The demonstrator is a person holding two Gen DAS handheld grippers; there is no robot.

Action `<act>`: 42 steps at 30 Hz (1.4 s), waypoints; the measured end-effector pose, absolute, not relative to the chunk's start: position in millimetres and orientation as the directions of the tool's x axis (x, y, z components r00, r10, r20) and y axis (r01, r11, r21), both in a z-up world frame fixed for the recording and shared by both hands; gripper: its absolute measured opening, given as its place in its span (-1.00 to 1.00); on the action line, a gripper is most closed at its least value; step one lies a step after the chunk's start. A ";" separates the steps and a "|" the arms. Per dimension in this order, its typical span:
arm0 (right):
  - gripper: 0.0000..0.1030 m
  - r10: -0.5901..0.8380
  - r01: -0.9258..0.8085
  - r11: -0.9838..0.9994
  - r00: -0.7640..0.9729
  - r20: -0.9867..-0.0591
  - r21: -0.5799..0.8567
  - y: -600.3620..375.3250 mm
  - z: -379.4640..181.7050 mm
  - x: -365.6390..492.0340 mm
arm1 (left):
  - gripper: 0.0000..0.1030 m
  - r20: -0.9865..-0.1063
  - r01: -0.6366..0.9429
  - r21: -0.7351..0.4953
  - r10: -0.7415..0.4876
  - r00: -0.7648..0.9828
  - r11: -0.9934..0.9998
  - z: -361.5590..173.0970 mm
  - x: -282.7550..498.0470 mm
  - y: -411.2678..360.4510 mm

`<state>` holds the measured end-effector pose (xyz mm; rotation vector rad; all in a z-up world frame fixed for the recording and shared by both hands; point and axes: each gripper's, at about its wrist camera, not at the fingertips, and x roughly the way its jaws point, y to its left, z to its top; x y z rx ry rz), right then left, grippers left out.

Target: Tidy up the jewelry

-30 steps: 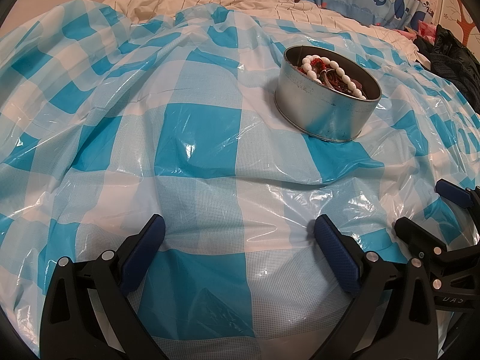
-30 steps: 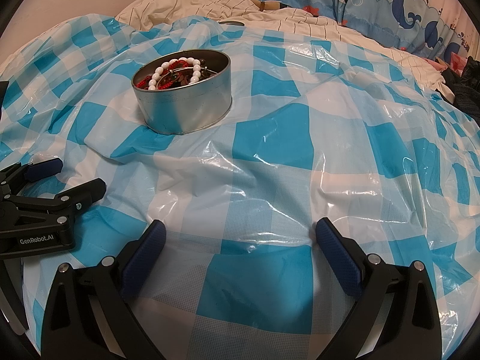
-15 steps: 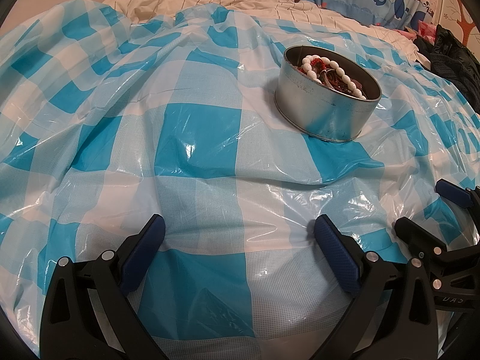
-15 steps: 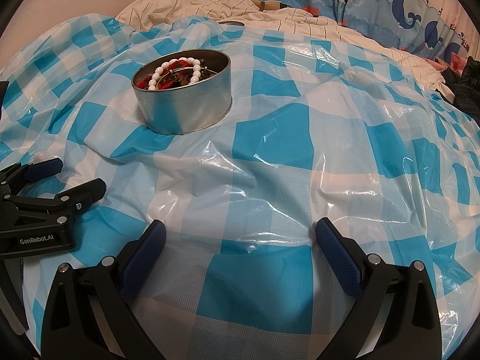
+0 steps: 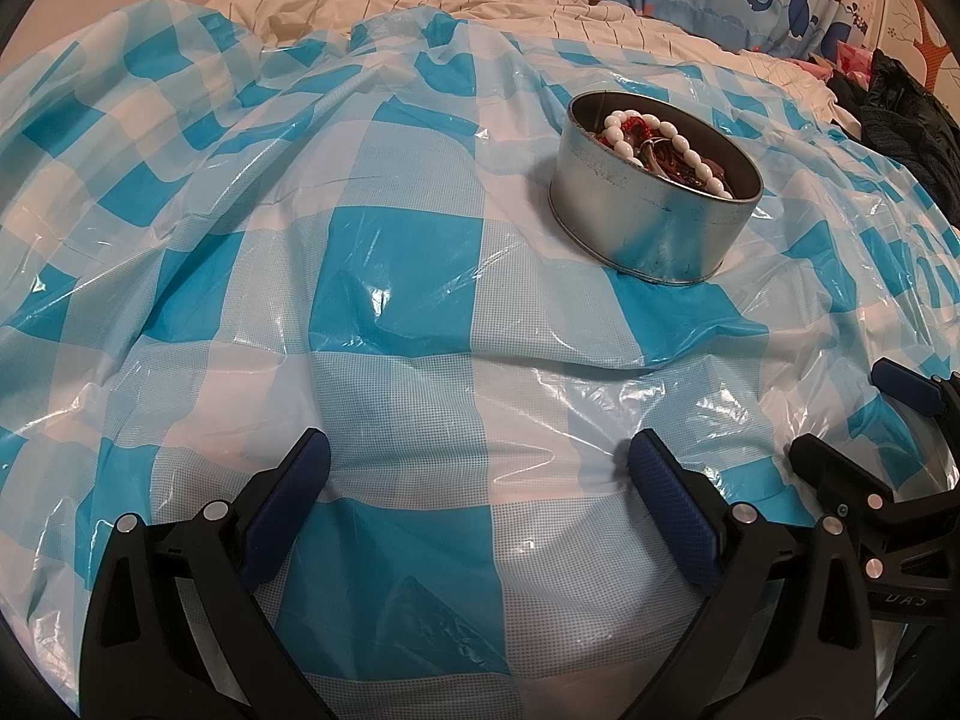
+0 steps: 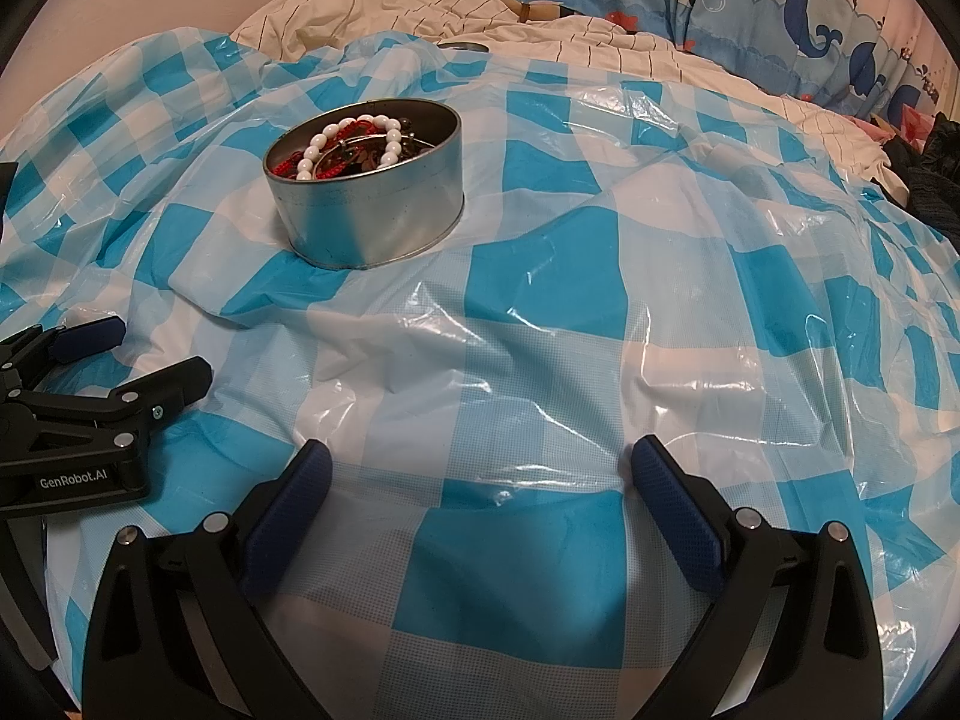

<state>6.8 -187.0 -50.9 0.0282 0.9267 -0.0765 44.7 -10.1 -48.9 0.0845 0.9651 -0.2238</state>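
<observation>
Right now I hold both grippers spread wide and empty, the left gripper [image 5: 480, 468] and right gripper [image 6: 480, 468] side by side over the checked plastic sheet [image 6: 540, 276]. Ahead, 1 round tin [image 6: 366, 204] holds the beaded bracelets [image 6: 348, 141].

Bracelets [image 6: 360, 144] tangled in tin [image 6: 372, 222], pieces indistinguishable.

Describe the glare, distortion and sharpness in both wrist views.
Left wrist: fisheye bends the edges, dark corners; glare streaks on the plastic sheet; metal tin is sharp. Right wrist: same bending; broad glare on the sheet; tin in focus.
</observation>
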 end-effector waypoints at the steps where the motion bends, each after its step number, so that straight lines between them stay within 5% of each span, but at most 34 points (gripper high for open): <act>1: 0.86 -0.054 0.078 0.997 0.598 -0.800 -0.009 -187.0 -51.4 6.8 | 0.86 -0.822 0.226 -0.028 -0.151 0.548 0.974 -48.9 44.7 -10.1; 42: 0.86 -0.077 0.099 0.995 0.593 -0.802 -0.023 -182.5 -52.7 9.1 | 0.86 -0.825 0.223 -0.014 -0.137 0.548 0.975 -52.1 45.4 -13.6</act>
